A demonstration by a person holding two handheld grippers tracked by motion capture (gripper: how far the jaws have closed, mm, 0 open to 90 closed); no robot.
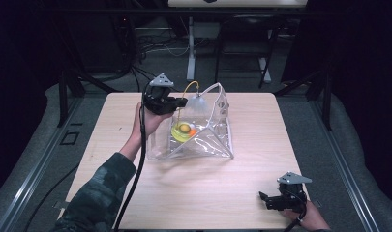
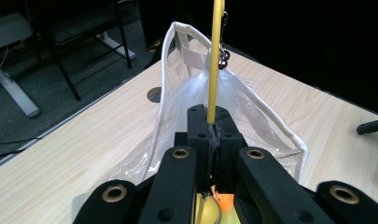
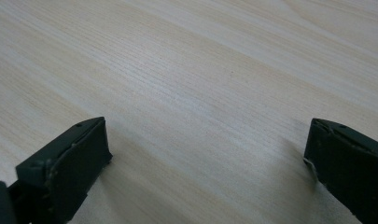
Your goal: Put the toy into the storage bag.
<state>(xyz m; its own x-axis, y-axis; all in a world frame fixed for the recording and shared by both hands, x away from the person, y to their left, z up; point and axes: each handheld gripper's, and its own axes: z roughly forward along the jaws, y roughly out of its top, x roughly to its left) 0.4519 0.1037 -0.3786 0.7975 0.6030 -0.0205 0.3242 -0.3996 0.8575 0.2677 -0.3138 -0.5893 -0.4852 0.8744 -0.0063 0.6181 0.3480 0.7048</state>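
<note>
1. High view: left tool (image 1: 181,102) clamps one yellow cord (image 1: 189,86) above one clear bag (image 1: 203,130), lifting it so the bag stands open; two small balls (image 1: 187,129) lie below.
2. Left gripper view: jaws closed on the cord (image 2: 216,60).
3. Right gripper view: right tool (image 3: 207,154) open, empty, idle over the table (image 3: 200,70).

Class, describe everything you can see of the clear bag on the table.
The clear bag looks like soft see-through plastic edged with white piping. It stands on the wooden table, slumped and creased, its top pulled up towards a yellow cord. The left gripper is shut on that cord just above the bag. A yellow ring-like thing and something orange lie inside; what they are I cannot tell.
</note>
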